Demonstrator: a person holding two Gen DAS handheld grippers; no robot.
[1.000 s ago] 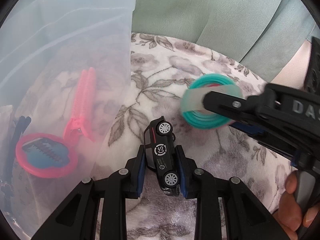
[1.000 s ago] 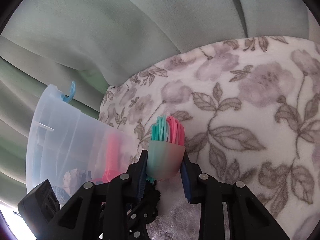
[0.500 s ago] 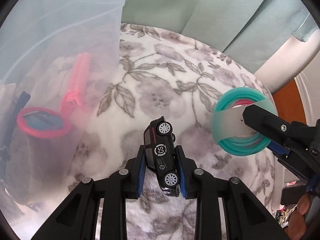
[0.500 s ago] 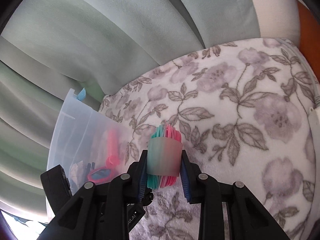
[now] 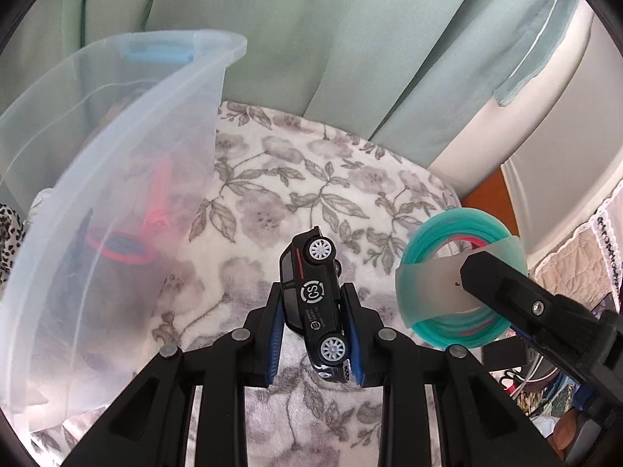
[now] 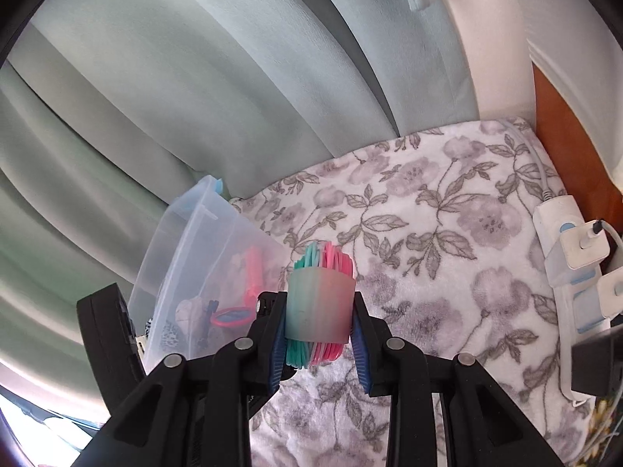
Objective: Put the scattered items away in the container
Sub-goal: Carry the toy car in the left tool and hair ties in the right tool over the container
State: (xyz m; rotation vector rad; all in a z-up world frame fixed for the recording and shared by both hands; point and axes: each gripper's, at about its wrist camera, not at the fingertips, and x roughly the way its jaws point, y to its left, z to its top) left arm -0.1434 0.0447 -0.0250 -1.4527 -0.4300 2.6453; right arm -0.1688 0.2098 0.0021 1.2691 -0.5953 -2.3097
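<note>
My left gripper [image 5: 313, 330] is shut on a black toy car [image 5: 313, 299] and holds it above the floral blanket, right of the clear plastic container [image 5: 117, 179]. My right gripper [image 6: 318, 334] is shut on a teal and pink roll of bands [image 6: 319, 303], also held in the air; the roll also shows in the left wrist view [image 5: 455, 276] at the right. The container shows in the right wrist view [image 6: 187, 257] to the left of the roll. Inside it lie a pink clip [image 5: 157, 194] and a round pink mirror [image 5: 120, 247].
A floral blanket [image 6: 447, 233] covers the surface. Green curtains [image 6: 233, 78] hang behind. A white power strip with plugs [image 6: 572, 257] lies at the blanket's right edge, beside an orange wooden panel [image 6: 560, 124].
Both grippers have lifted up and pulled back from the container with their objects still held. The container's rim has come into view and the right gripper has moved away to the right.
</note>
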